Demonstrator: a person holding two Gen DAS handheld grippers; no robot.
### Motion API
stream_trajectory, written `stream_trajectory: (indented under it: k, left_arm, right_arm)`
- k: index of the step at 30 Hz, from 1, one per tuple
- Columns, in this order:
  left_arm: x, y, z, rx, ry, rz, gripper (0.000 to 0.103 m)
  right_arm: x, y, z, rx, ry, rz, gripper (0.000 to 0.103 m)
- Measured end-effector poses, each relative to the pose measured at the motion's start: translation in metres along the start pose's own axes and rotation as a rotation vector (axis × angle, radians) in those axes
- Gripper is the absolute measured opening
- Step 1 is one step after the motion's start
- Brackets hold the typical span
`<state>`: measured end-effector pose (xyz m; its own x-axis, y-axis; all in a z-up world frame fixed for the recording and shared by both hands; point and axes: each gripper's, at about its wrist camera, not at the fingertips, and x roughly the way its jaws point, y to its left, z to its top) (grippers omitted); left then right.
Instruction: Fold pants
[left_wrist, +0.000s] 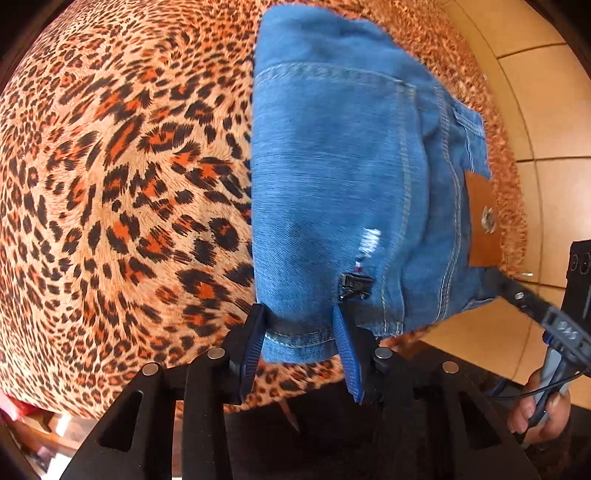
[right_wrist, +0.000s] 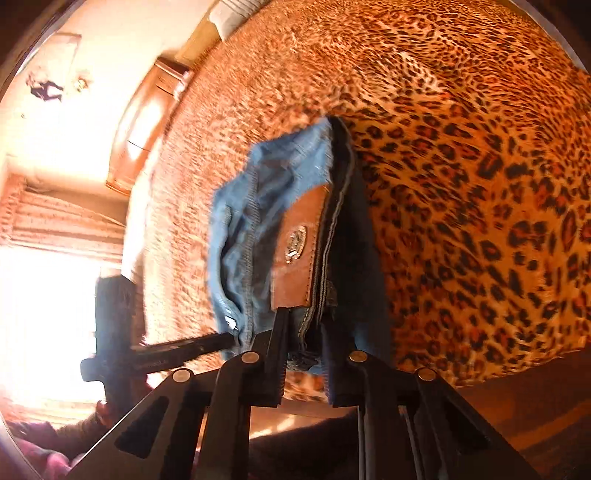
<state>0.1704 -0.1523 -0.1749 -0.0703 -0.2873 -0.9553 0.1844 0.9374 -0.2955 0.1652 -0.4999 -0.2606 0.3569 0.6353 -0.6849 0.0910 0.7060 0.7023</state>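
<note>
- Left gripper (left_wrist: 301, 345): your jaws stand partly apart and straddle the hemmed edge of the jeans (left_wrist: 343, 177) at lower centre of the left wrist view. Denim sits between the pads; whether they press on it you cannot tell from this view.
- Right gripper (right_wrist: 303, 354): your jaws are nearly together and clamped on the waistband edge, just below the brown leather patch (right_wrist: 301, 243), at lower centre of the right wrist view. Motion blur there is heavy, so treat the exact bite point as probable, not certain.
- Jeans position: a compact folded bundle lying on the leopard-print bedspread (left_wrist: 122, 177), running up-frame from both sets of jaws. In the left wrist view it fills the centre and upper right.
- Long axis: the bundle runs from the jaws at the bottom of the frame away to the top in both views; seams and pocket stitching follow that line. The waistband side, with patch and rivet, faces the right edge of the left wrist view.
- Which hand is nearer: both are at the near end. Your right hand (left_wrist: 535, 410) and its tool show at lower right of the left wrist view, just beside the waistband corner.
- Judgement: the next fold would carry this near end up-frame along that axis; keep both corners level or the bundle skews.
</note>
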Motion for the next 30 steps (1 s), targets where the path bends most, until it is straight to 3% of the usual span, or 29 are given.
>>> stream_trajectory:
  k: [2,3,4,6,8,10,11,18,21,22,25,27,30]
  left_arm:
    - [0.001,0.002,0.003,-0.021,0.014,-0.025,0.043]
    - [-0.002,0.005,0.001,-0.020,0.021,-0.033,0.043]
    - [-0.008,0.007,0.000,-0.007,0.019,-0.033,0.042]
    - [-0.025,0.009,-0.005,0.035,-0.010,-0.013,0.038]
    - [-0.046,0.008,0.003,0.066,-0.064,0.008,0.038]
    - [-0.067,0.008,0.019,0.054,-0.133,0.002,0.041]
    - [-0.073,0.007,0.034,0.044,-0.171,0.008,0.045]
    - [-0.067,-0.004,0.115,-0.046,-0.225,0.076,0.048]
    - [-0.040,-0.007,0.134,-0.070,-0.189,0.164,0.053]
    - [-0.036,-0.004,0.136,-0.088,-0.172,0.162,0.054]
    - [-0.052,0.010,0.128,-0.132,-0.186,0.058,0.053]
    - [-0.059,0.019,0.118,-0.130,-0.183,0.024,0.059]
    - [-0.050,0.032,0.099,-0.165,-0.149,-0.043,0.066]
  right_arm:
    - [0.025,-0.014,-0.008,-0.006,0.066,-0.111,0.015]
    - [0.031,-0.020,-0.009,0.018,0.073,-0.123,0.028]
    - [0.030,-0.024,-0.009,0.059,0.076,-0.093,0.033]
    - [0.018,-0.029,-0.005,0.128,0.068,-0.032,0.034]
    - [-0.003,-0.030,0.007,0.143,-0.003,-0.014,0.036]
    - [-0.016,-0.032,0.026,0.165,-0.077,-0.002,0.056]
    - [-0.018,-0.033,0.037,0.173,-0.105,0.004,0.058]
    - [0.017,0.003,0.112,0.086,-0.170,-0.005,0.059]
    - [0.051,0.002,0.129,0.095,-0.059,-0.103,0.057]
    - [0.061,-0.003,0.131,0.101,-0.018,-0.125,0.058]
    - [0.040,-0.011,0.128,0.142,-0.077,-0.044,0.058]
    - [0.026,-0.024,0.125,0.144,-0.080,0.025,0.063]
    - [0.022,-0.044,0.106,0.147,-0.035,0.049,0.069]
